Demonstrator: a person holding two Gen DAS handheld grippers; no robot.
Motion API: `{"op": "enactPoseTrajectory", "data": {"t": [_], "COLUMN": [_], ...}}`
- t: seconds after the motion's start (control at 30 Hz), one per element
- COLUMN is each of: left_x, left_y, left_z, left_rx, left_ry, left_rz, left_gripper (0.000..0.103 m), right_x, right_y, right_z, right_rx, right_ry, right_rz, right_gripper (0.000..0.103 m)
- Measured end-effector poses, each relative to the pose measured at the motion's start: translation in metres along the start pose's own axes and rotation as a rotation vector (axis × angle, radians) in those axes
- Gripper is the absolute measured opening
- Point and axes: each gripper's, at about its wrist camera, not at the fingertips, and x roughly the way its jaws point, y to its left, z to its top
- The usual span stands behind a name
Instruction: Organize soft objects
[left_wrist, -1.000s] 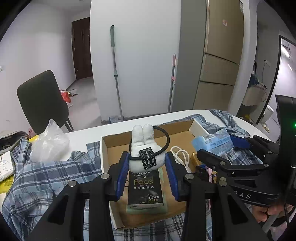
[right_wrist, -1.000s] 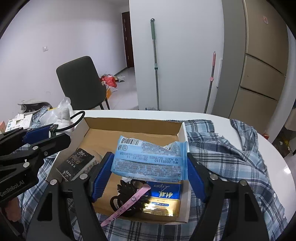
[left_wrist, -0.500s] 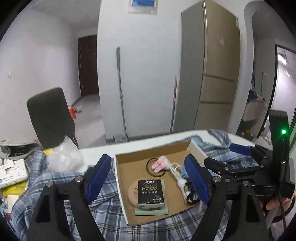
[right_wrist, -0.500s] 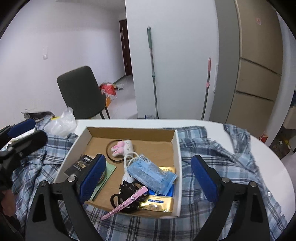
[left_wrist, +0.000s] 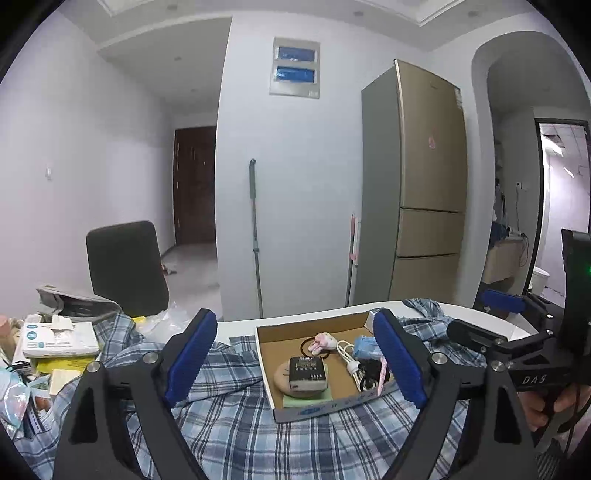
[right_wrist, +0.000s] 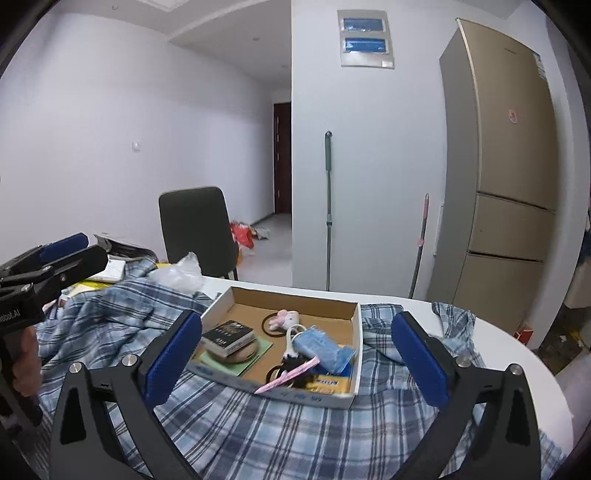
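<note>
"DAS" was read on the right gripper (right_wrist: 295, 354); both grippers' fingers (left_wrist: 192, 354) were being spread empty, a cardboard box (left_wrist: 314, 408) lay beyond the left gripper (left_wrist: 295, 358).

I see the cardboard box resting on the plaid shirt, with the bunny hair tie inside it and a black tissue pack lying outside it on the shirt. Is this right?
Not quite. The black tissue pack is not on the plaid shirt; it lies inside the cardboard box, on top of a round tan item. The right wrist view shows this. The rest holds: the box rests on the shirt, and the bunny hair tie is inside it.
</note>
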Motion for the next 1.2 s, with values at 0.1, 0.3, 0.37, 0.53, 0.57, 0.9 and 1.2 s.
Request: {"op": "enactPoseTrajectory", "data": {"t": [0.1, 0.3, 0.37, 0.53, 0.57, 0.9, 1.2], "left_x": [-0.016, -0.029, -0.031, -0.037, -0.037, -0.033, -0.039], "left_y": [-0.002, -0.003, -0.001, -0.001, -0.002, -0.002, 0.001], "left_z": [-0.011, -0.028, -0.033, -0.045, -0.048, -0.066, -0.067], "left_rx": [-0.007, -0.011, -0.015, 0.002, 0.016, 0.021, 0.005], "left_ry": [-0.029, -0.071, -0.089, -0.153, -0.169, -0.157, -0.183], "left_rz": [-0.011, 0.018, 0.026, 0.047, 0.051, 0.071, 0.087], "left_gripper": [0.094, 0.103, 0.103, 0.103, 0.103, 0.103, 0.103], "right_x": [-0.012, -0.031, -0.034, -0.034, -0.034, -0.041, -0.058], "right_y": [0.003, 0.001, -0.001, -0.007, -0.008, -0.007, 0.009], "right_z": [-0.009, -0.026, -0.033, -0.049, -0.051, -0.061, -0.063], "right_rx": [0.008, 0.025, 0.036, 0.075, 0.079, 0.063, -0.015], "right_ry": [-0.027, -0.113, -0.143, -0.149, -0.148, -0.184, -0.264], "right_rz": [-0.002, -0.021, -0.019, -0.016, -0.018, -0.035, -0.037], "right_gripper": [0.102, 0.102, 0.102, 0.102, 0.102, 0.102, 0.103]}}
